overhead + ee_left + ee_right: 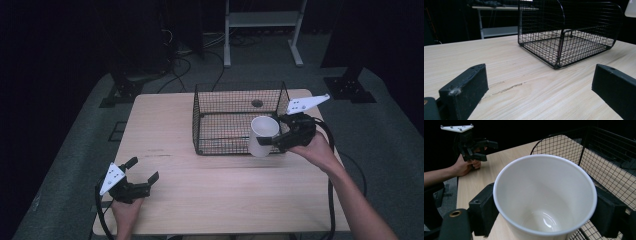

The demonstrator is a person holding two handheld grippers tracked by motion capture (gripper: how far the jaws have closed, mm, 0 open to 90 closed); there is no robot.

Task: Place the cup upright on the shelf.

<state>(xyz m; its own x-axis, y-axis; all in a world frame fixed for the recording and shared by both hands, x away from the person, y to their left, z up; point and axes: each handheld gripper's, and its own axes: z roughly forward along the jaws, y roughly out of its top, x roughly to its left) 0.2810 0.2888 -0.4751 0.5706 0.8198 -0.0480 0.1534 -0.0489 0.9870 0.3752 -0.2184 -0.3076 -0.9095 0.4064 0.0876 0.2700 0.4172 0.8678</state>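
Note:
A white paper cup hangs upright above the front right corner of the black wire basket, with my right gripper shut on its sides. The right gripper view looks down into the empty cup, a black pad pressed on each side. My left gripper rests near the table's front left corner, its jaws wide open with nothing but bare wood between them. The left gripper's fingers point toward the basket.
The light wooden table carries the wire basket at its back middle. A white shelf frame and dark stand bases sit on the floor beyond. The other hand and its gripper show far off in the right gripper view.

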